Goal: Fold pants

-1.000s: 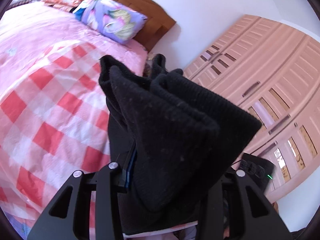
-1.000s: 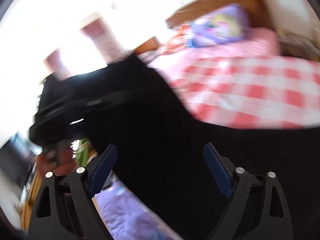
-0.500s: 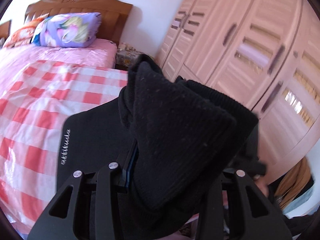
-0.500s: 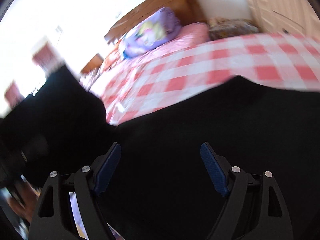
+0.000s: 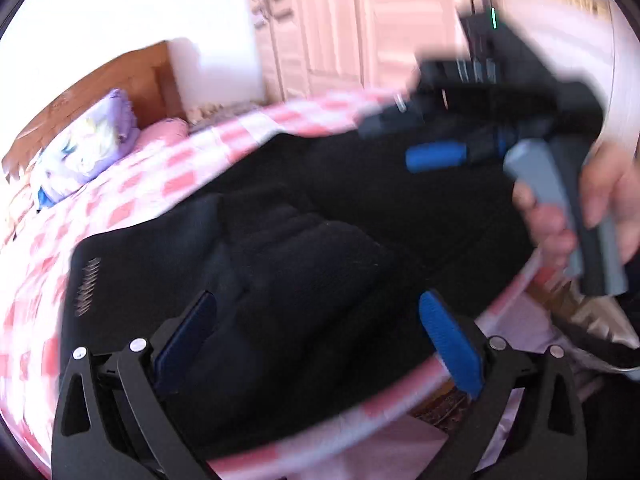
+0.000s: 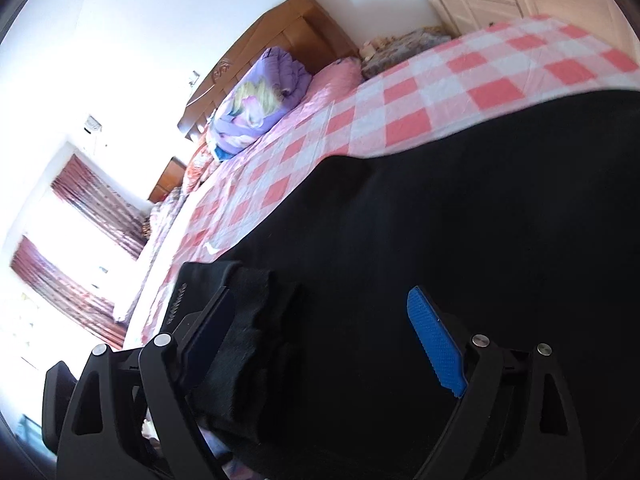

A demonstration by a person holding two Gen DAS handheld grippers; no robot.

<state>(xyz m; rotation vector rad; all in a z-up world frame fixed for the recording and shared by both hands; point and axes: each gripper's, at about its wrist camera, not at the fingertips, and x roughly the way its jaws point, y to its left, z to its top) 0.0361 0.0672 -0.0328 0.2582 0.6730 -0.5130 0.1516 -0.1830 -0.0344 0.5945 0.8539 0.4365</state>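
Note:
Black pants (image 5: 360, 200) lie folded over on the pink checked bed (image 5: 180, 176), with a bunched ribbed end (image 5: 304, 248) on top. My left gripper (image 5: 318, 300) hangs just over that ribbed end, jaws opening wide, pads clear of the cloth. In the left wrist view my right gripper (image 5: 408, 140) hovers over the far part of the pants, held by a hand (image 5: 600, 184). In the right wrist view the pants (image 6: 440, 200) fill the lower frame. The right gripper (image 6: 320, 294) is opening, with the ribbed end (image 6: 256, 320) beside its left pad and not pinched.
A purple flowered pillow (image 5: 88, 148) (image 6: 256, 108) leans on the wooden headboard (image 5: 120, 76) at the bed's far end. A pink wardrobe (image 5: 340, 20) stands past the bed. The bed's near edge runs just below the pants. Red curtains (image 6: 100, 200) hang on the left.
The left gripper let go of the bunched ribbed cloth it was holding up and spread wide; the cloth now rests on the bed. Both grippers swung lower over the pants.

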